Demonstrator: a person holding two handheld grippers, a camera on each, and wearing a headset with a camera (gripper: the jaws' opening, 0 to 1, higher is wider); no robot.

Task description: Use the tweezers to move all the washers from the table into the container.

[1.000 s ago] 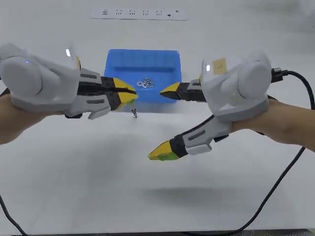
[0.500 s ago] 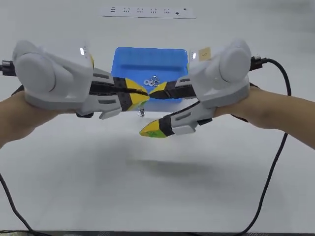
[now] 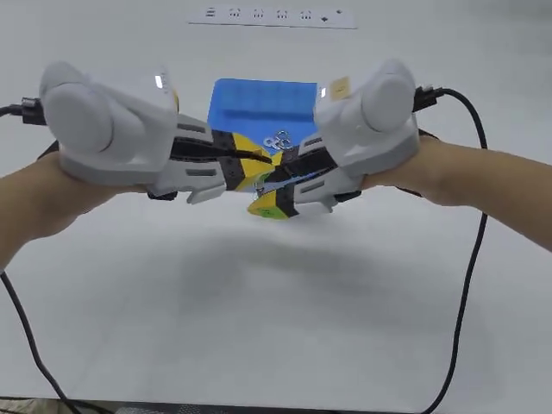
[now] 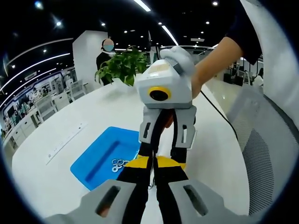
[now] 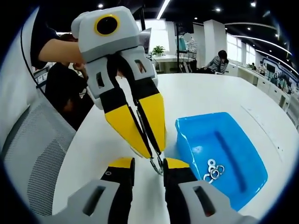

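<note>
Right gripper view: beside the blue plastic container, left gripper clamps thin metal tweezers; right gripper, jaws parted, should close squarely.

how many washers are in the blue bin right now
4, as far as I can tell: small silver metal washers bunched together and touching on the floor of the blue plastic container. They overlap, so one more may be hidden.

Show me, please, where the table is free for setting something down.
Free: white tabletop along its near edge, and between the blue plastic container and white power strip. Crowded: where the left tongs, holding metal tweezers, meet the right tongs.
</note>
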